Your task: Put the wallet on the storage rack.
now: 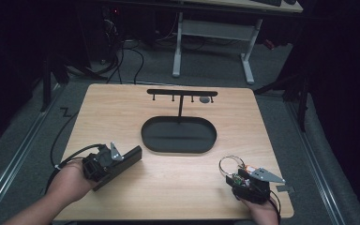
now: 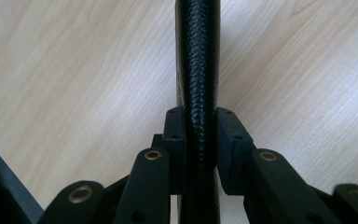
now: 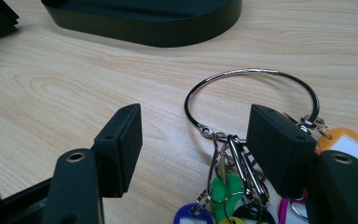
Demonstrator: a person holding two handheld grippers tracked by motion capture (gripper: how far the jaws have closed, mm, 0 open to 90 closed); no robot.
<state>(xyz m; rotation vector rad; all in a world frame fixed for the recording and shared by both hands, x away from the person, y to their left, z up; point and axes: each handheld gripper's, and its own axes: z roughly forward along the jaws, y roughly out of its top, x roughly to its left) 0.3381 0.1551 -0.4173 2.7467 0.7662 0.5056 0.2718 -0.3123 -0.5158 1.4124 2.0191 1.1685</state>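
A: Nearest the camera, at the table's (image 1: 168, 187) near edge, what did the right tool (image 1: 240, 178) have?

B: Nothing. Its jaws stood partly open over a bunch of keys (image 3: 228, 196) on a big wire ring (image 3: 251, 93); the ring's loop reached away from the tool toward the oval tray (image 1: 178, 135), and the keys lay just by one pad, ungripped.

A: And the left tool (image 1: 104, 161)?

B: Near the left edge, its jaws were clamped on a long black case (image 2: 198, 70). The case's long axis ran straight out from the jaws, slanting toward the tray.

A: So the hook rack (image 1: 182, 93) behind the tray?

B: I'd judge the right hand nearer the keys; the ring pointed that way.
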